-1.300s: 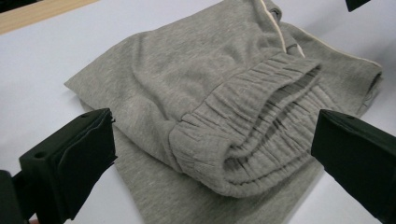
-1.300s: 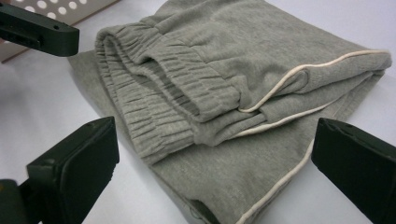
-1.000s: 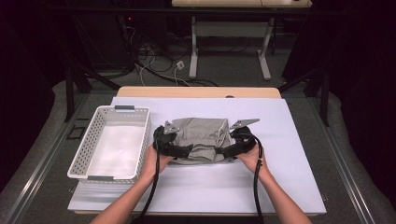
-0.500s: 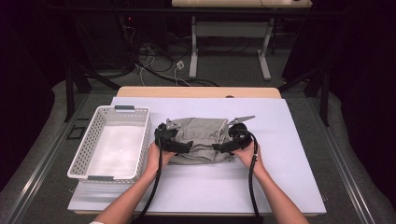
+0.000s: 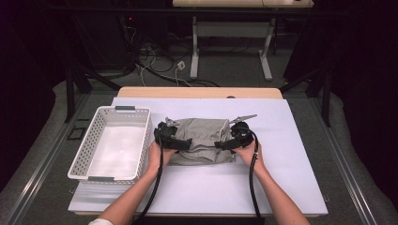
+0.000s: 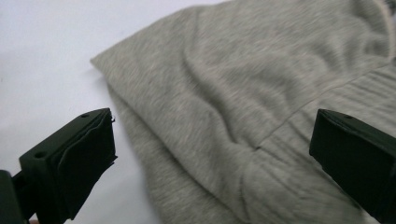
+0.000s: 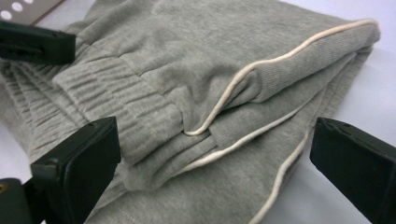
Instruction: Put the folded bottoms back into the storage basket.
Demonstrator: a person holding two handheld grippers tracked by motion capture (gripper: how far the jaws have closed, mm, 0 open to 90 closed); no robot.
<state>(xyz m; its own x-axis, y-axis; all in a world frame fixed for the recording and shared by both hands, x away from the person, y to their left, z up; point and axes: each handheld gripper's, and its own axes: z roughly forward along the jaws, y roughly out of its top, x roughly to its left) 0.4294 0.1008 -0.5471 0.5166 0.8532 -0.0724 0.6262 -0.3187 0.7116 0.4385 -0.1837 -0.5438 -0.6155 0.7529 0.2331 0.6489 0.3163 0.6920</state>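
White sheeting covers the table (image 5: 281, 187), and the person's forearms come in over its near edge, one gripper in each hand. The left gripper (image 5: 174, 140) and right gripper (image 5: 231, 140) sit at opposite sides of a folded grey garment (image 5: 202, 140) lying mid-table; both have their jaws spread wide, holding nothing. Each gripper view shows cloth between the jaws: plain fold on the left, ribbed waistband (image 7: 121, 107) and cream piping (image 7: 261, 60) on the right. If they close now, each may pinch just the top layer, I judge, so the fold would peel open when lifted. The left view is blurred, so how deep its jaws reach is unclear. Left of the garment, a white basket (image 5: 87, 159) stands empty; uneven lifting could drag cloth against its rim.
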